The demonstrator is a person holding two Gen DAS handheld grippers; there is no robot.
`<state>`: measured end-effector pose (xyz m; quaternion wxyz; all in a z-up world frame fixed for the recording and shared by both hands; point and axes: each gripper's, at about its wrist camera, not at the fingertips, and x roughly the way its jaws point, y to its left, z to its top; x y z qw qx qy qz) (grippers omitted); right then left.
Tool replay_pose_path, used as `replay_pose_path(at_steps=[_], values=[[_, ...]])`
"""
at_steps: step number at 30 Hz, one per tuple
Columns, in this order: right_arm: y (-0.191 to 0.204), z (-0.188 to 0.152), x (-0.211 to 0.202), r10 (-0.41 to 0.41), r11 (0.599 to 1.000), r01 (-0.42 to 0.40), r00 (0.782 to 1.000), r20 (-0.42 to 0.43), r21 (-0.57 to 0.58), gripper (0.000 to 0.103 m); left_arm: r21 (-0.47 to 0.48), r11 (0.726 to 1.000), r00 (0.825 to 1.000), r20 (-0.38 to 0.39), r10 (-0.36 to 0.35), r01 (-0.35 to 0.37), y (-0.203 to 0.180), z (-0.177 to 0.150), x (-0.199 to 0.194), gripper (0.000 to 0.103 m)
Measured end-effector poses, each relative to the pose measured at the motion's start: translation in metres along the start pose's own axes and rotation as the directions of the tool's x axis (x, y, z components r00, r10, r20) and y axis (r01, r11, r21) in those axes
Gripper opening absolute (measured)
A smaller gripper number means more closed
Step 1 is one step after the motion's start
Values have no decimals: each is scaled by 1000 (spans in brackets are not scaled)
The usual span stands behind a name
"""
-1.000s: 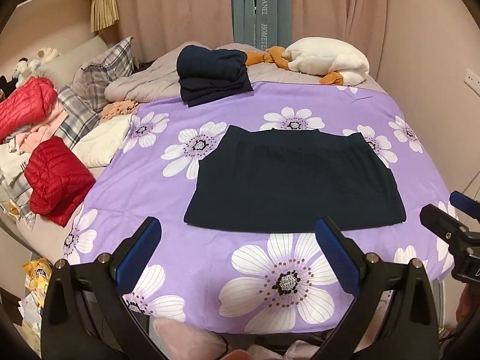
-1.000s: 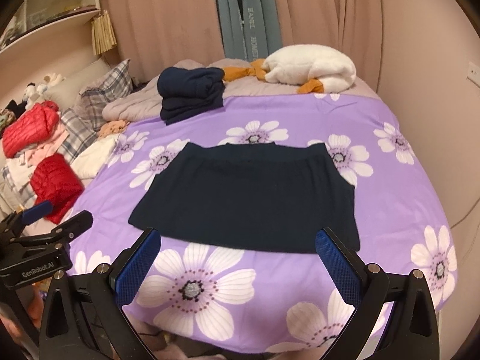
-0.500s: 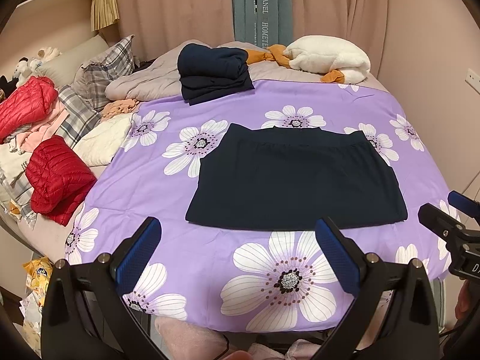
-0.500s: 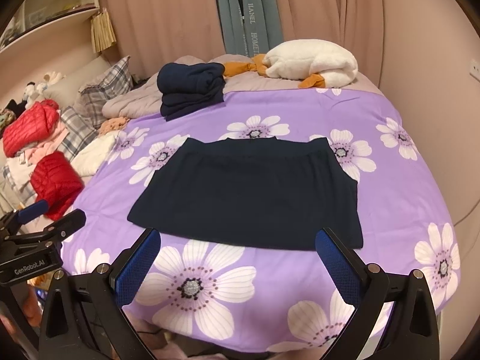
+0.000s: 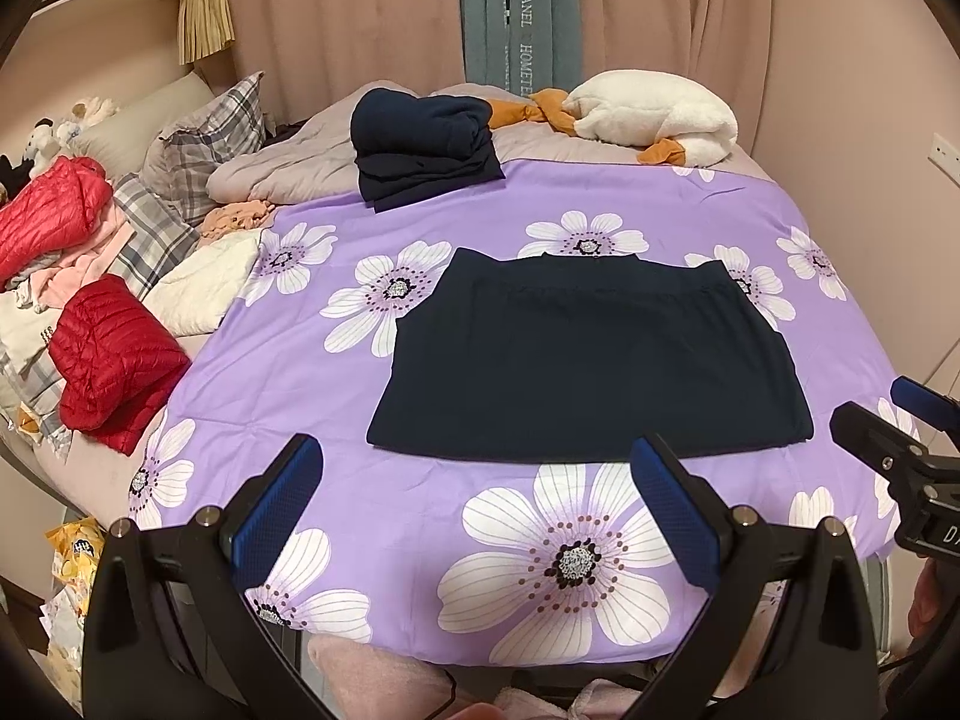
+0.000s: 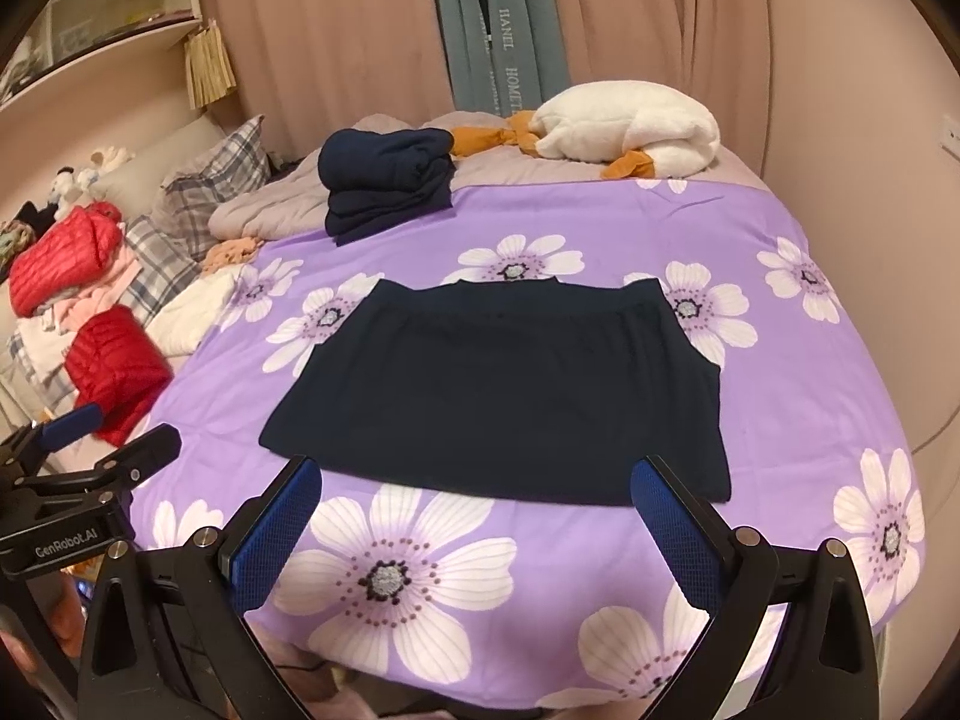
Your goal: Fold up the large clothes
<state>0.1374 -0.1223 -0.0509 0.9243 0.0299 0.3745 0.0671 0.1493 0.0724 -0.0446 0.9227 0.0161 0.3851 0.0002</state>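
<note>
A dark navy garment (image 5: pixel 591 360) lies flat on the purple flowered bedspread (image 5: pixel 360 396), its sleeves folded in; it also shows in the right wrist view (image 6: pixel 504 396). My left gripper (image 5: pixel 477 507) is open and empty, hovering short of the garment's near hem, towards its left half. My right gripper (image 6: pixel 477 516) is open and empty, just short of the near hem, towards its right half. Each gripper shows at the edge of the other's view: the right one (image 5: pixel 894 450) and the left one (image 6: pixel 78 456).
A stack of folded navy clothes (image 5: pixel 423 147) sits at the far side of the bed. A white plush goose (image 5: pixel 654 111) lies at the back right. Red down jackets (image 5: pixel 111 360), plaid pillows (image 5: pixel 204 144) and loose clothes crowd the left side. A wall stands close on the right.
Both grippers have edged slightly forward and closer to the garment's near hem. Both stay open; the garment has not moved.
</note>
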Motion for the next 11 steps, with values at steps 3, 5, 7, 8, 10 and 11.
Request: replay_pose_path(at_steps=[3, 5, 7, 8, 10, 11], values=[[2, 0, 0, -1, 1000, 1, 1000, -1, 0, 102, 1, 1000, 1000, 4, -8, 8, 0, 0, -1, 103], [3, 1, 1, -1, 1000, 1, 1000, -1, 0, 102, -1, 1000, 1000, 9, -16, 16, 0, 0, -2, 103], [2, 0, 1, 0, 1000, 0, 1000, 0, 1, 102, -2, 1000, 1000, 11, -19, 19, 0, 0, -2, 103], [2, 1, 1, -1, 1000, 1, 1000, 0, 1, 102, -2, 1000, 1000, 10, -19, 19, -1, 0, -3, 103], [3, 0, 1, -1, 1000, 1, 1000, 0, 1, 102, -1, 1000, 1000, 10, -17, 17, -1, 0, -3, 103], [3, 1, 1, -1, 1000, 1, 1000, 0, 1, 102, -3, 1000, 1000, 10, -16, 16, -1, 0, -3, 103]])
